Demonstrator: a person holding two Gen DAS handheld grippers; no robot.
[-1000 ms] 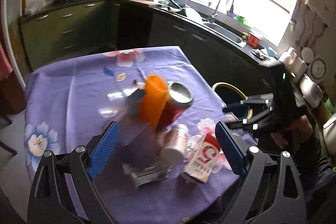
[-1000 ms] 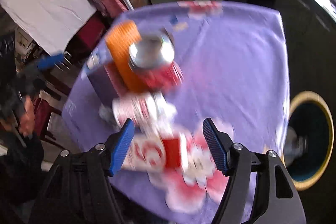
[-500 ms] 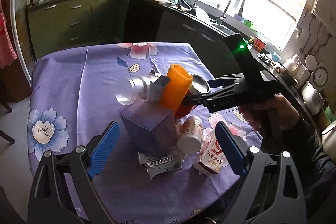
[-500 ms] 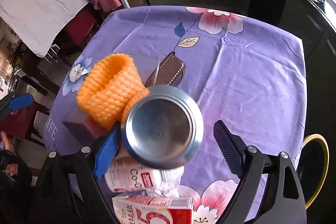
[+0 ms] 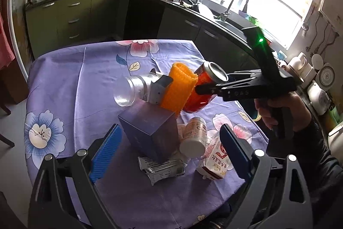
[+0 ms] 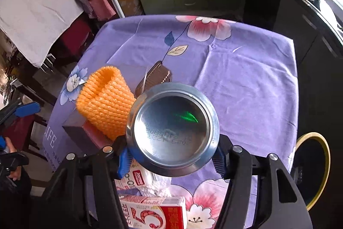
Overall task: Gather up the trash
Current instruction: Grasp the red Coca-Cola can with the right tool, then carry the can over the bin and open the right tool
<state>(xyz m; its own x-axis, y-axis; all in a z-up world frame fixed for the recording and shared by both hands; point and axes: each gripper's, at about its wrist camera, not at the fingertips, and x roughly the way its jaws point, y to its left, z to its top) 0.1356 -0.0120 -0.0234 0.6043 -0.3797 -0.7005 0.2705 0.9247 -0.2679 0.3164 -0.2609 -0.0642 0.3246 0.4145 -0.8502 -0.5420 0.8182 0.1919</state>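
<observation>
Can [image 6: 172, 129] clamped between right fingers [image 6: 124, 161]; left fingers [image 5: 106, 152] spread, empty.

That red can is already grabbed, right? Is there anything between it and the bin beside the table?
Yes, the right gripper is closed on the red can. Nothing visible blocks the way: only bare purple tablecloth lies between it and the yellow-rimmed bin past the table's right edge. The bin's inside looks dark.

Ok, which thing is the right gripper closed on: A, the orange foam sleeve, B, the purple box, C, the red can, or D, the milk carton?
C: the right gripper has its blue pads pressed against both sides of the red can, whose silver base fills the right wrist view, while the left gripper hangs open.
</observation>
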